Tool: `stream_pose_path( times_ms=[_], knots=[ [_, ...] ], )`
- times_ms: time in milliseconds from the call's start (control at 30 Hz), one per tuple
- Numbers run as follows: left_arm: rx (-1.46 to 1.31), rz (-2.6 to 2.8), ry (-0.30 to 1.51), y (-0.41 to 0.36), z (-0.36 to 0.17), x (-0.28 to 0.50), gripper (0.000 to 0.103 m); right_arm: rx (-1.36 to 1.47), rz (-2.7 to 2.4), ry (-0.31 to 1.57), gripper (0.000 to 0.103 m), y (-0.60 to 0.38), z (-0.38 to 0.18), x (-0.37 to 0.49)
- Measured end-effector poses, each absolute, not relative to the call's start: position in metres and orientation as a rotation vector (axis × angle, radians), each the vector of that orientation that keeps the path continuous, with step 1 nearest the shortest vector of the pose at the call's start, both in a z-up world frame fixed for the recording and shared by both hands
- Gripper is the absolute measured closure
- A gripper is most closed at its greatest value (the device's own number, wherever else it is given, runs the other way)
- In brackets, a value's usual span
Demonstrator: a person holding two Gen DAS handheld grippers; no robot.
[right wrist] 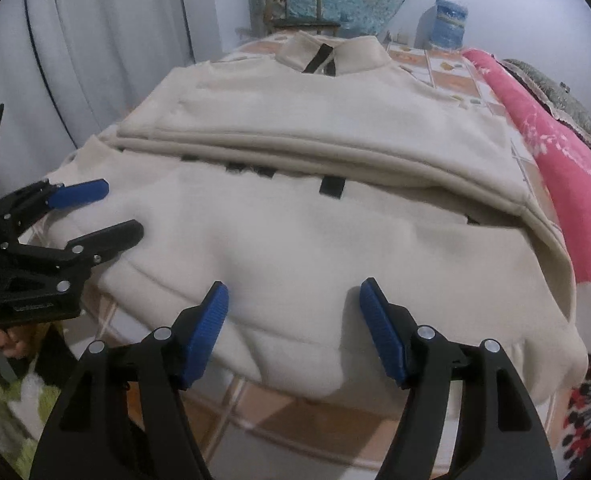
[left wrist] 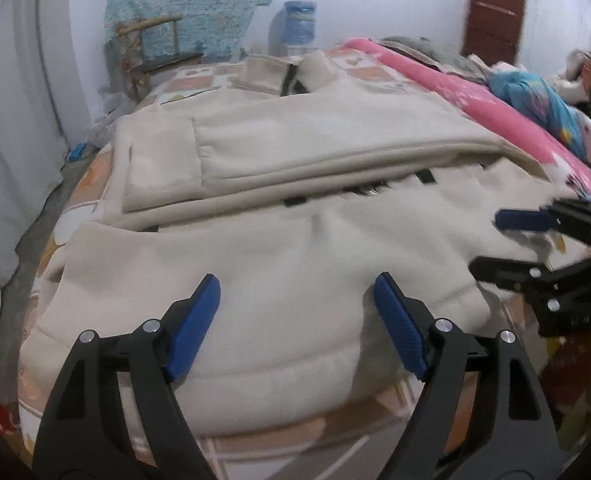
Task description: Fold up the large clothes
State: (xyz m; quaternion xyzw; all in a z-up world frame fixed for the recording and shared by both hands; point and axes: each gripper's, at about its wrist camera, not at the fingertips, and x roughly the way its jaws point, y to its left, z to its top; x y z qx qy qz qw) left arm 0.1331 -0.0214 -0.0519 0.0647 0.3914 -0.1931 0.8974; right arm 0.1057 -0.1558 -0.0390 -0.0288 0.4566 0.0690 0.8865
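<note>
1. Left wrist view: big cream jacket (left wrist: 295, 184) spread flat on the bed (left wrist: 199, 76), collar (left wrist: 283, 68) at the far end, bottom hem near the grippers.
2. Sleeves already folded in across the chest, so first part looks done.
3. Left gripper (left wrist: 297, 304) wide open just over the hem, holding nothing.
4. Right wrist view: right gripper (right wrist: 293, 306) wide open too, empty, over the same hem further along.
5. Pink blanket (right wrist: 555, 168) lying beside the jacket, close to its edge.
6. Still to do, most likely: grab the hem with both, lift it up to the collar, then maybe fold once more.
7. About halfway, by the look of it.
</note>
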Motion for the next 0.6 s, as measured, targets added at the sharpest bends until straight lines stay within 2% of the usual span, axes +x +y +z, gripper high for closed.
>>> stream_pose_path(
  times_ms=[167,500,600],
  knots=[
    [0.151,-0.341,0.814,-0.026,-0.054,0.151,0.026,-0.066,0.105,0.934,0.037,-0.157,-0.042,0.123],
    [0.149,-0.251,0.873,-0.038,-0.052,0.167,0.018,-0.002,0.031,0.907,0.037,-0.171,-0.033,0.144],
    [0.147,-0.237,0.881,-0.039,-0.052,0.166,0.017,0.036,-0.016,0.883,0.029,-0.189,-0.022,0.134]
  ],
)
